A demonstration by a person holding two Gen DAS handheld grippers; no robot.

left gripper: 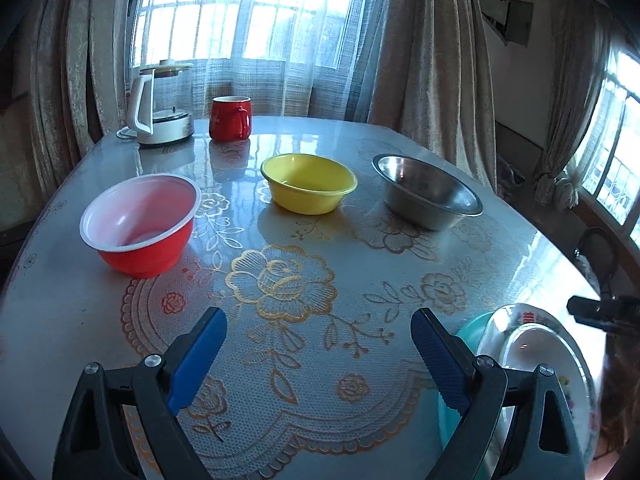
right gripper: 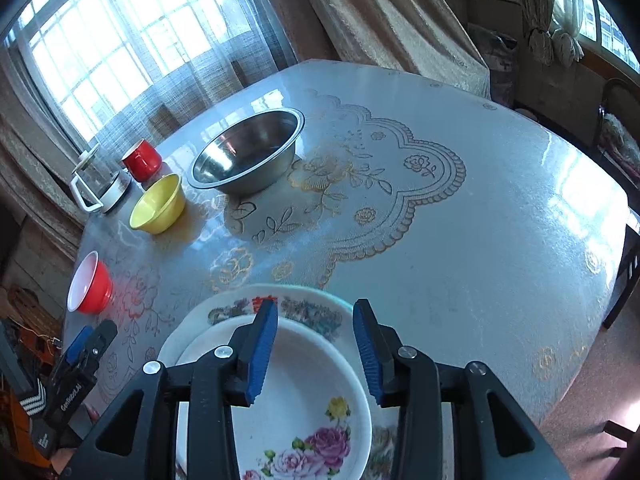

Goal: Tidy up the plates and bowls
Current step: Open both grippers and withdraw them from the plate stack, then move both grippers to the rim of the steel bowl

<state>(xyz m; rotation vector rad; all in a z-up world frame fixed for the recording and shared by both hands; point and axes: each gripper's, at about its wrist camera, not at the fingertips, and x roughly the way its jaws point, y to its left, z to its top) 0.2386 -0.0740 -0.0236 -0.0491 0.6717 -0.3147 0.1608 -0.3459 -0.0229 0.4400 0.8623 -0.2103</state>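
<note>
Plates [right gripper: 276, 380] lie stacked just under the right gripper [right gripper: 316, 352], whose jaws stand wide and empty, probably because they are sorted, while three bowls [left gripper: 309, 182] wait in a row far ahead of the left gripper [left gripper: 320, 356], also wide and empty.

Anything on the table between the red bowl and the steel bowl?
Yes: the yellow bowl sits between the red bowl and the steel bowl, touching neither, clearest in the left wrist view.
</note>
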